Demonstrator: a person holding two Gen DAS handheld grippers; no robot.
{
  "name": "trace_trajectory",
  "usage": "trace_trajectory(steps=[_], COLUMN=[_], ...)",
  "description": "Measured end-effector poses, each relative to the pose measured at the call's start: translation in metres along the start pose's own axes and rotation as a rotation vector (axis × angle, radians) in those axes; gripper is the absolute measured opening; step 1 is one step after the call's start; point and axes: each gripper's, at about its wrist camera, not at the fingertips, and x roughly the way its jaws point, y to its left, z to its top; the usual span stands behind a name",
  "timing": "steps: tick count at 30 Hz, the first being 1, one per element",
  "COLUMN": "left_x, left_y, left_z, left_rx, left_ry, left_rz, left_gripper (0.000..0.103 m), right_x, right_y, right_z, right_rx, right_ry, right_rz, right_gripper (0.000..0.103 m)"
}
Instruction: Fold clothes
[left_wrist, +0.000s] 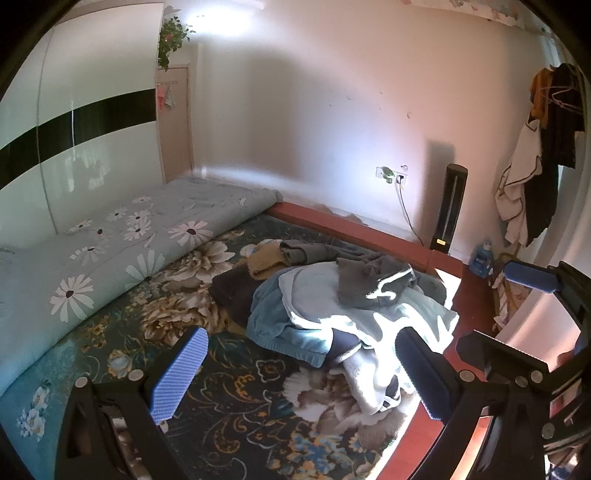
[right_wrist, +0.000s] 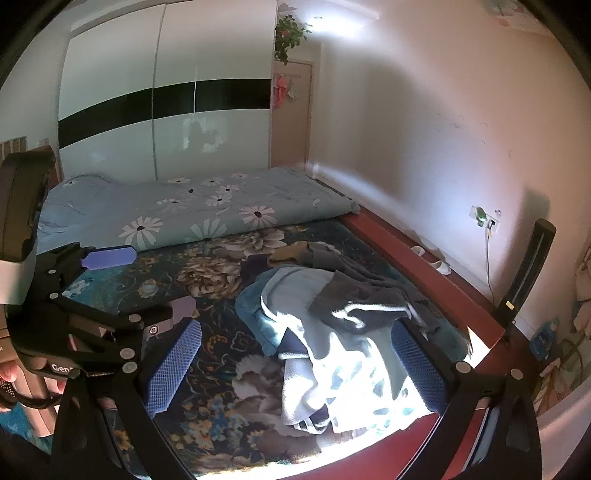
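I hold both grippers above the bed (left_wrist: 236, 424), and neither has taken hold of any cloth. My left gripper (left_wrist: 295, 373) is spread wide with nothing between its blue pads. My right gripper (right_wrist: 295, 369) is spread just as wide and also empty.

The clothes lie in one loose pile (left_wrist: 351, 317) on the floral bedspread, toward the red bed frame (left_wrist: 354, 225) on the wall side. A grey garment (left_wrist: 373, 284) with a white stripe sits on top. Under it a pale blue piece (right_wrist: 314, 354) runs down toward me, and a darker blue one (left_wrist: 273, 325) spills out on the pile's left. Behind the pile a few folded things, among them a mustard piece (left_wrist: 264, 264), look already done, so I judge the task only partly through.

What matters for the next move is where the pile lies from each gripper. In the left wrist view it sits ahead and to the right, its near end reaching my right-hand pad. In the right wrist view it lies almost straight ahead, between the pads, with the pale blue piece's long axis running from me toward the wall. So my right gripper seems the nearer and better lined up to lift the grey garment. The left gripper shows in the right wrist view at the left, above the open bedspread (right_wrist: 207, 273), which looks like the free space for laying a garment flat.

Strong sunlight washes out the pile's near edge, so I cannot tell where each garment ends there.
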Motion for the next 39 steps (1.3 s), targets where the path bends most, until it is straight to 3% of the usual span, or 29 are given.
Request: trace_trajectory(steps=[8,11,13,18,23,30,37,39], left_x=[0.002,0.0,-0.002,-0.021,-0.048,-0.064,-0.082,-0.084], left_y=[0.005,0.013,0.024,0.076,0.127,0.158,0.169,0.171], left_z=[-0.009,-0.02,-0.031,-0.056,-0.083,-0.123,-0.15,-0.156], left_rx=[0.015,0.028,0.025,-0.102,-0.209,-0.257,-0.211,-0.2], left_ry=[0.012,0.013,0.015,0.0,-0.042,0.002,0.001,0.005], left_rz=[-0.002,0.016,0.035,0.046,0.077,0.116,0.171,0.173], left_gripper=[0.103,0.103,0.103,0.103,0.103,0.103,0.103,0.103], right_x=[0.008,0.021,0.037,0.069,0.12,0.202,0.222,0.224], right_y=[-0.001,-0.013,-0.033,-0.081,-0.103,-0.103,-0.132,-0.14], right_z=[-0.002,-0.002,-0.004,-0.009,-0.015,-0.026,-0.03,-0.031], right_rx=[0.005,0.048,0.117,0.26,0.228,0.244,0.502,0.551], right_ry=[0.018,0.033,0.062,0.081,0.144,0.22,0.205,0.21], right_rz=[0.052,0.079,0.053,0.003,-0.023,-0.014,0.023,0.02], right_gripper=[0.103,0.103,0.103,0.103,0.103,0.103,0.102,0.093])
